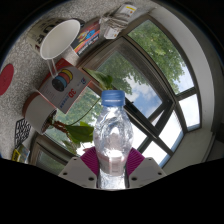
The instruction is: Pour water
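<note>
Gripper view is showing me a clear water bottle (112, 140) with a blue cap, standing upright between my gripper (112, 172) fingers. Both pink pads (93, 160) are pressing its sides, holding it before a window (160, 90).

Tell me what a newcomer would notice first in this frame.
A clear water bottle with a blue cap stands upright, gripped between the gripper's pink pads. Beyond it a large window shows trees and sky. Off to one side sits a white cup.
</note>
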